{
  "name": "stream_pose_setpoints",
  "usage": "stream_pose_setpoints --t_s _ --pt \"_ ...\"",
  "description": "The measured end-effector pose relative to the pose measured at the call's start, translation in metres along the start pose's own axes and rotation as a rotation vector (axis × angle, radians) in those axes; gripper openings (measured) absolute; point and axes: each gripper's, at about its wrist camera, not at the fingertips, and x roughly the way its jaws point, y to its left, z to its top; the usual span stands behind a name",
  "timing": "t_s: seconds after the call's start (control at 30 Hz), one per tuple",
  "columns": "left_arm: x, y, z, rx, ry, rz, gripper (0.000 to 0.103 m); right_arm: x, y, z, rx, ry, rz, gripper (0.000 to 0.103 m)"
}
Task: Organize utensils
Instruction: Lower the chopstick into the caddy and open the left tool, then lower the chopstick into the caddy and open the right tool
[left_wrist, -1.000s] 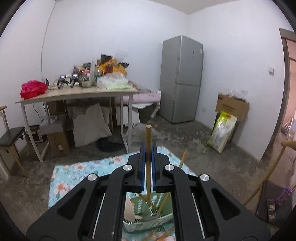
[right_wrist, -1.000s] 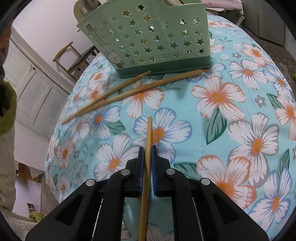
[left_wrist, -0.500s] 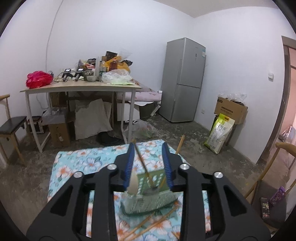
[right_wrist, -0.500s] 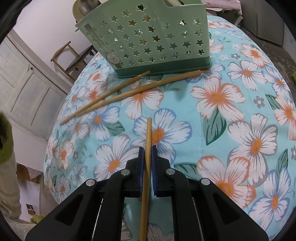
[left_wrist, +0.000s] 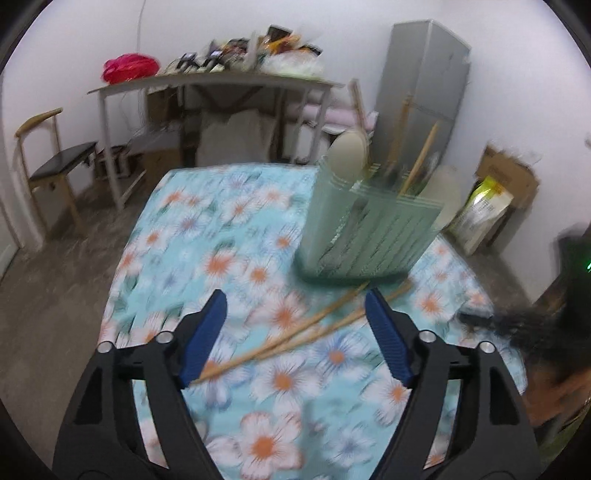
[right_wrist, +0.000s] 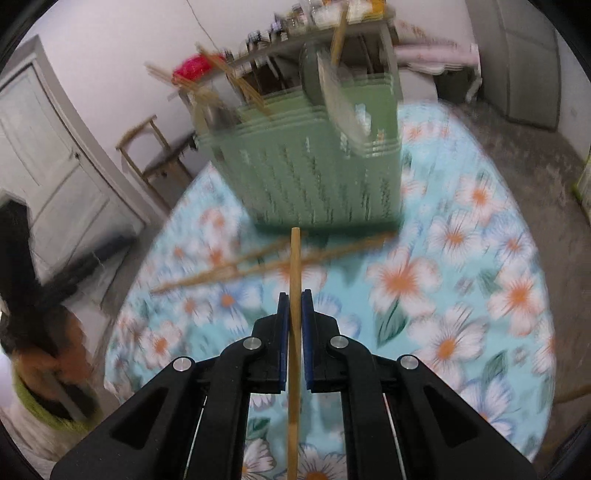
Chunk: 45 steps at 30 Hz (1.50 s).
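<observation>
Right gripper (right_wrist: 294, 343): jaws clamped on one chopstick (right_wrist: 294, 295), which is carried clear of the cloth with its tip pointing toward the foot of the green utensil basket (right_wrist: 310, 177)

Left gripper (left_wrist: 295, 332): jaws have just been opening and stand wide apart, with nothing pressed between the pads; two loose chopsticks (left_wrist: 295, 336) are seen on the cloth through the gap

Floral tablecloth (left_wrist: 192, 236): the two loose chopsticks lie side by side, their far ends just beside the basket's base

Basket: several chopsticks and a pale spoon-like utensil (left_wrist: 349, 151) are already stood inside, leaning at angles; blur prevents a count

Progress, as judged: partly done. One stick is in transit and two are left on the cloth

View differences: the basket's slatted side and the fridge (left_wrist: 424, 70) beyond it are given by the left wrist view; the held stick, a white door (right_wrist: 48, 155) and part of a person at the left edge are given by the right wrist view only
</observation>
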Motion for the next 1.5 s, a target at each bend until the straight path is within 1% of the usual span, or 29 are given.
stream_pose_setpoints --t_s 0.1,0.2,0.23,0.37,0.43,0.6,0.8,0.97,1.17,1.3,1.4,1.47,1.5 --pt "0.008 0.008 -0.017 -0.010 0.034 0.037 0.080 -0.032 0.009 0.024 -0.035 -0.112 -0.023 0.007" --pt "0.012 0.009 -0.025 -0.004 0.051 0.064 0.082 -0.056 0.014 0.045 -0.059 -0.207 -0.032 0.007" --pt "0.013 0.010 -0.027 0.002 0.055 0.072 0.083 -0.065 0.016 0.054 -0.069 -0.253 -0.041 0.007" --pt "0.013 0.012 -0.030 0.010 0.056 0.081 0.083 -0.090 0.027 0.089 -0.102 -0.385 -0.065 0.007" --pt "0.013 0.014 -0.030 0.001 0.053 0.080 0.083 -0.098 0.032 0.107 -0.124 -0.432 -0.072 0.007" --pt "0.015 0.019 -0.030 -0.012 0.054 0.085 0.083 -0.106 0.047 0.145 -0.167 -0.489 -0.063 0.007" --pt "0.022 0.027 -0.032 -0.033 0.067 0.103 0.084 -0.115 0.064 0.172 -0.212 -0.545 -0.059 0.007" --pt "0.027 0.029 -0.034 -0.037 0.080 0.107 0.084 -0.106 0.066 0.182 -0.211 -0.554 -0.064 0.007" --pt "0.028 0.030 -0.035 -0.040 0.077 0.112 0.084 -0.071 0.058 0.176 -0.212 -0.513 -0.075 0.007" --pt "0.027 0.031 -0.035 -0.044 0.076 0.115 0.084 -0.042 0.054 0.170 -0.218 -0.445 -0.090 0.007" --pt "0.027 0.031 -0.035 -0.041 0.074 0.116 0.084 -0.021 0.053 0.162 -0.235 -0.357 -0.089 0.007" --pt "0.028 0.031 -0.035 -0.041 0.076 0.115 0.085 -0.012 0.055 0.157 -0.257 -0.323 -0.110 0.009" --pt "0.027 0.031 -0.035 -0.041 0.076 0.115 0.085 -0.012 0.055 0.155 -0.263 -0.316 -0.119 0.015"
